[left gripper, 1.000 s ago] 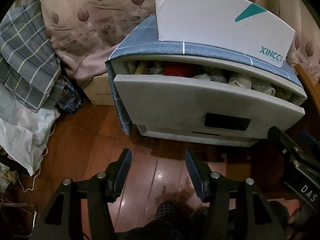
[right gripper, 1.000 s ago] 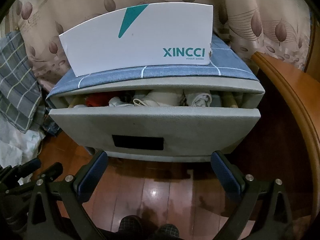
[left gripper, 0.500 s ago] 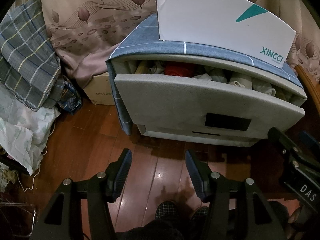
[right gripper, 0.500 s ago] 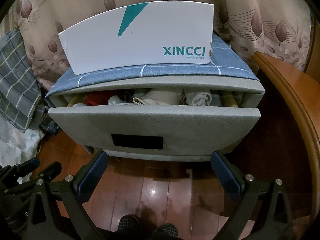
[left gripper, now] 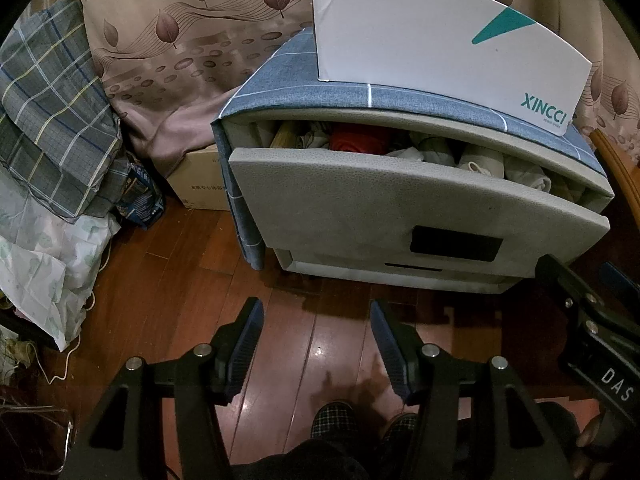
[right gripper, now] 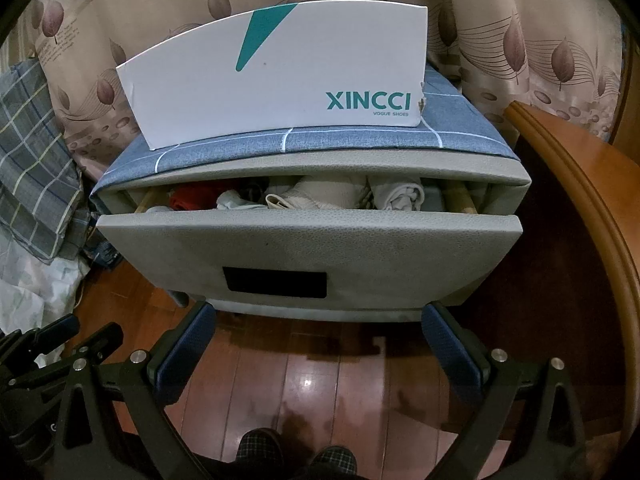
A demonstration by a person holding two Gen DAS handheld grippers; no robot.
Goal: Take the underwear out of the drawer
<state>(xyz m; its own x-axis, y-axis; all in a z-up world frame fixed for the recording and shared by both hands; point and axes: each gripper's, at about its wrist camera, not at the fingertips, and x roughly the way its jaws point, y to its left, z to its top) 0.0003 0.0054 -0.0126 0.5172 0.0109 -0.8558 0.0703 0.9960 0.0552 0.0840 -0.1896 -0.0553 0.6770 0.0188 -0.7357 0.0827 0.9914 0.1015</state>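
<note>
i hold 2 grippers low over the wooden floor (right gripper: pixel 320 380), both angled down toward a grey bedside cabinet (right gripper: pixel 500 176). its top drawer (right gripper: pixel 308 248) stands pulled partly out, wide enough to show the folded underwear (right gripper: pixel 316 196) packed along the gap behind the drawer front: pale rolls in the middle and right, a red piece (left gripper: pixel 360 140) toward the left. my left gripper (left gripper: pixel 316 320) has its jaws apart with nothing between them, short of the drawer and off to its left. my right gripper (right gripper: pixel 318 332) is spread wider, also empty, squared up just below the drawer's dark handle slot (right gripper: pixel 274 283). i judge that this centred stance sets up a reach over the front edge. a white shoe box (right gripper: pixel 280 76) sits on the cloth-covered top, close above the opening, so any reach in has little headroom.
</note>
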